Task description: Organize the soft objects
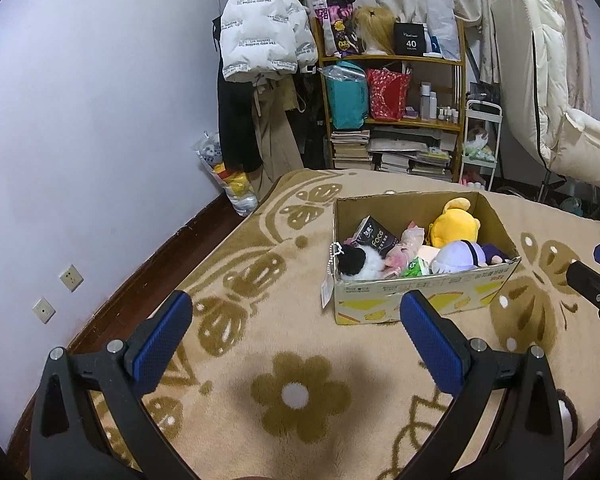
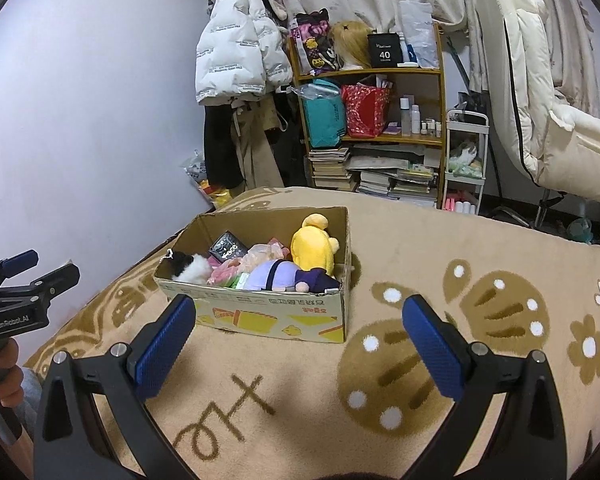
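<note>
On the bed's blanket (image 2: 440,240), toward its far edge | cardboard box (image 2: 268,312) holds yellow plush (image 2: 314,248), purple plush (image 2: 276,274), black-and-white plush (image 2: 190,268) | left gripper (image 1: 296,320) jaws spread, empty | right gripper (image 2: 298,322) jaws spread, empty

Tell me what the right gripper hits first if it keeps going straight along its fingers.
Most likely the cardboard box: the open right gripper points at its printed near wall, with only bare blanket between. Depth is unclear, so a low, downward-angled path could brush the blanket first.
</note>
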